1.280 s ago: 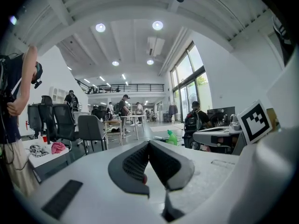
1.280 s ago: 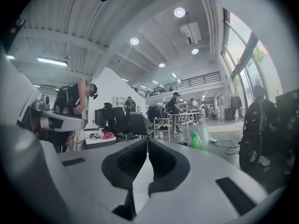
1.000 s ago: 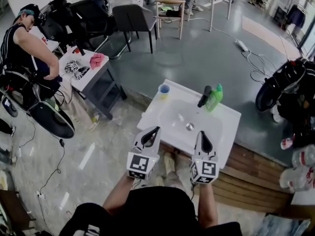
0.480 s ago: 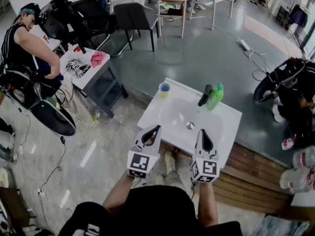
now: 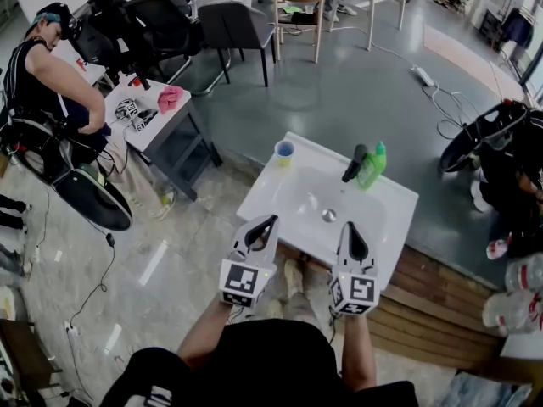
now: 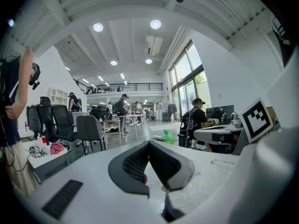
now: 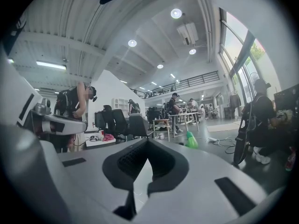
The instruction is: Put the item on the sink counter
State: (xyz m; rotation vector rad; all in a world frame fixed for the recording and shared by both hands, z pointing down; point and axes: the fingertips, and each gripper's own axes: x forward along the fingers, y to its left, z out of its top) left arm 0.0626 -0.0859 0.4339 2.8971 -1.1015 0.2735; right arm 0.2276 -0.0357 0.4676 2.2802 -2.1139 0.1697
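Note:
A white sink counter (image 5: 263, 195) stands just ahead of me, its drain (image 5: 328, 215) in the middle of the basin. On its far rim stand a blue cup (image 5: 283, 153), a black faucet (image 5: 353, 163) and a green bottle (image 5: 372, 166). My left gripper (image 5: 265, 226) and right gripper (image 5: 349, 231) hover side by side over the counter's near edge, tips pointing forward. Both are shut with nothing between the jaws. The left gripper (image 6: 149, 143) looks toward the green bottle (image 6: 168, 136); the right gripper (image 7: 148, 141) also sees the bottle (image 7: 190, 140) far off.
A small white table (image 5: 174, 124) with a pink cloth (image 5: 168, 100) stands at the left beside a person (image 5: 51, 75). Chairs (image 5: 229, 28) are behind. Wooden boards (image 5: 433, 303) lie right of the counter, and cables (image 5: 441, 108) lie on the floor.
The head view has shifted a little. Both grippers stay in the same place, still shut.

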